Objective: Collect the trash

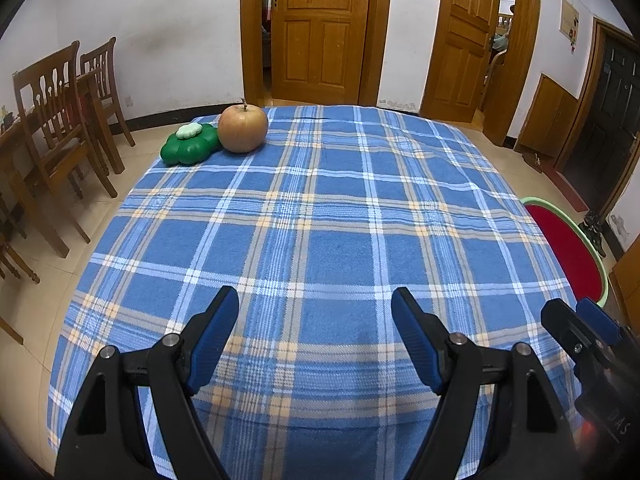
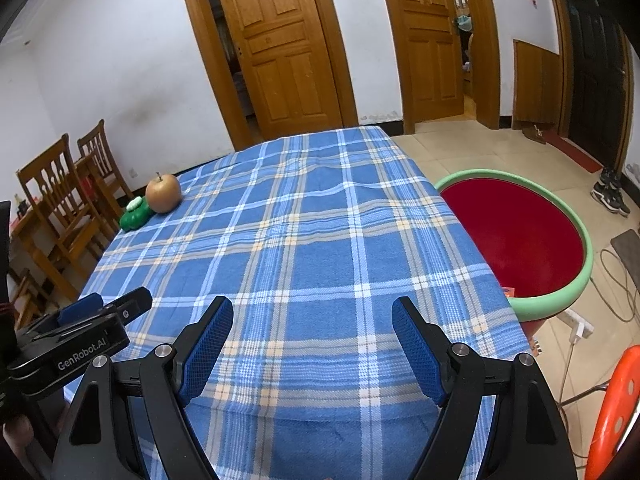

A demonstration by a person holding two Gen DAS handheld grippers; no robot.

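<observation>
An apple [image 1: 243, 128] and a green flower-shaped object [image 1: 191, 144] sit at the far left corner of the table with the blue plaid cloth [image 1: 320, 220]; both also show in the right wrist view, the apple [image 2: 163, 193] and the green object [image 2: 136, 214]. A red bin with a green rim [image 2: 520, 236] stands on the floor to the right of the table; it also shows in the left wrist view [image 1: 568, 252]. My left gripper [image 1: 315, 308] is open and empty over the near edge of the table. My right gripper [image 2: 313, 316] is open and empty beside it.
Wooden chairs [image 1: 60, 120] and a wooden table stand to the left. Wooden doors [image 1: 320, 28] are behind the table. An orange stool [image 2: 616, 412], a power strip [image 2: 576, 322] and cables lie on the floor at the right. Shoes [image 2: 610, 194] sit by the dark door.
</observation>
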